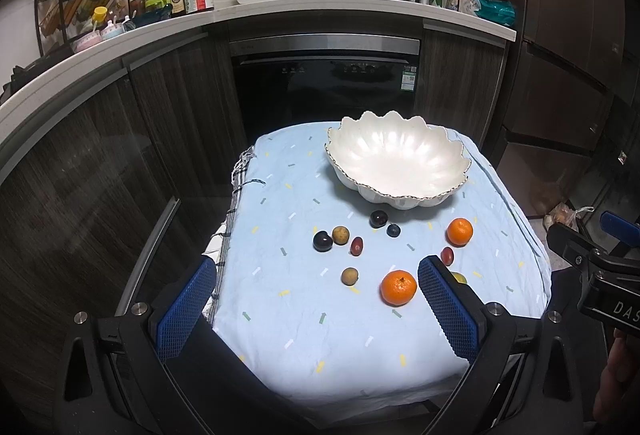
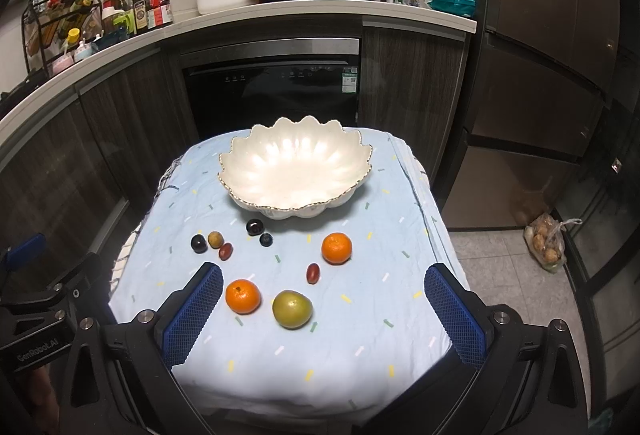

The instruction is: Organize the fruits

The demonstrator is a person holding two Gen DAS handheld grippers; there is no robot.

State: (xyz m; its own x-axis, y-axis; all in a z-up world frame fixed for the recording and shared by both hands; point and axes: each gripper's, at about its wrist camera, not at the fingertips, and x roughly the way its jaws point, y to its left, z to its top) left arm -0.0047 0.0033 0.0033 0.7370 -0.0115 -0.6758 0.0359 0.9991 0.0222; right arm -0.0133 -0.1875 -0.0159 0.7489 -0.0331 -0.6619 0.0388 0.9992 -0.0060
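Both grippers, left (image 1: 316, 309) & right (image 2: 322, 309), are held w/ fingers apart; white scalloped bowl (image 2: 296, 171) is seen at 12 o'clock.

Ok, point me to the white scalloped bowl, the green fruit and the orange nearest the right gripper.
white scalloped bowl (image 2: 240, 160): right wrist view, on its left inner wall.
green fruit (image 2: 292, 309): right wrist view, middle of its top.
near orange (image 2: 243, 296): right wrist view, centre of its peel.

In the left wrist view the green fruit (image 1: 460, 278) is mostly hidden behind a pad (image 1: 446, 309) of the left tool (image 1: 316, 305); the right tool (image 1: 600, 267) is cut off by the right edge.
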